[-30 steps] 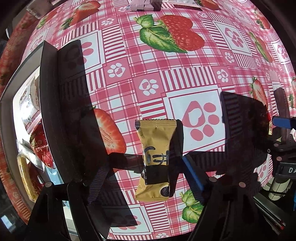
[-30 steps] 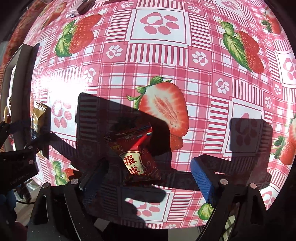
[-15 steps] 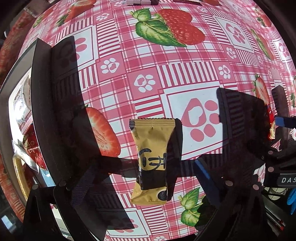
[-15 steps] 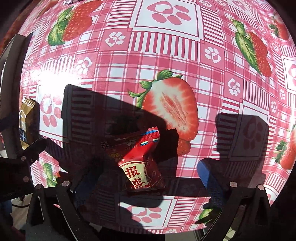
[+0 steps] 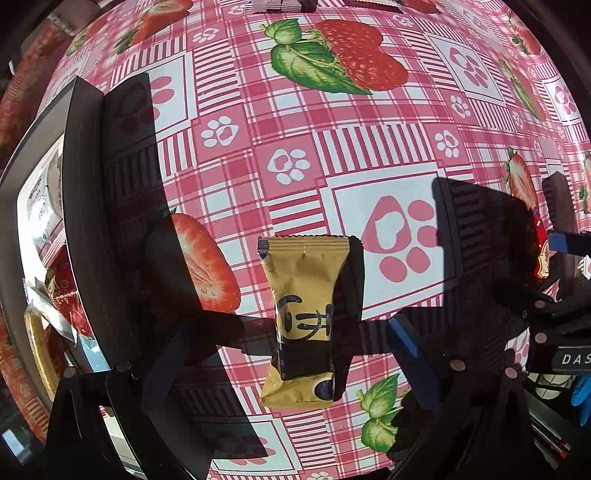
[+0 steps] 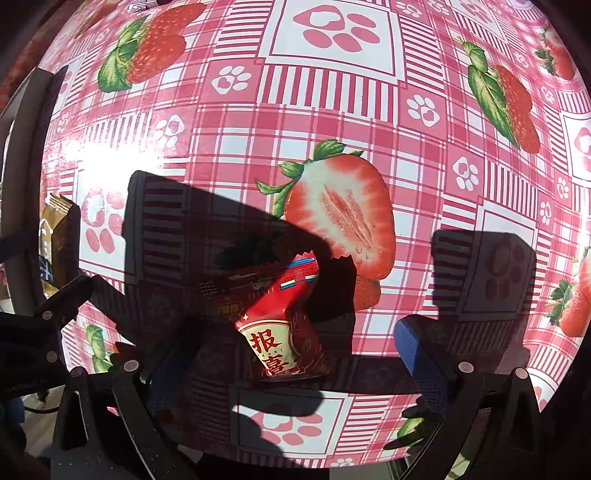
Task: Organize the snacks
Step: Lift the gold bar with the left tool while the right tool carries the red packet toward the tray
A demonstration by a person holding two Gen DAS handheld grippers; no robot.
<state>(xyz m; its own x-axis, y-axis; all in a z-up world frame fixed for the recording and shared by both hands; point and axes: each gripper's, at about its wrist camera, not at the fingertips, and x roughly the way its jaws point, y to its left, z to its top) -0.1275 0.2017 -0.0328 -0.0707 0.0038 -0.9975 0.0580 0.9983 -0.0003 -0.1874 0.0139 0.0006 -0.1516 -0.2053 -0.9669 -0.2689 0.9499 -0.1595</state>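
Both jaws have just been opening and now stand wide. The left gripper (image 5: 291, 347) straddles the gold packet (image 5: 303, 317) untouched on the table (image 5: 332, 155); the right gripper (image 6: 295, 343) straddles the red packet (image 6: 284, 325). Both look ready to grasp; the tray (image 5: 85, 221) waits at nine o'clock.

At the left edge of the left wrist view, the dark tray (image 5: 86, 206) is cut off, and the packets (image 5: 61, 295) inside it are too distorted and shadowed to identify. At the top edge, some wrappers (image 5: 269, 4) are clipped. In the right wrist view, the gold snack (image 6: 55, 240) at far left is partly hidden behind a black frame; shadow darkens the upper left of the red snack (image 6: 280, 325).
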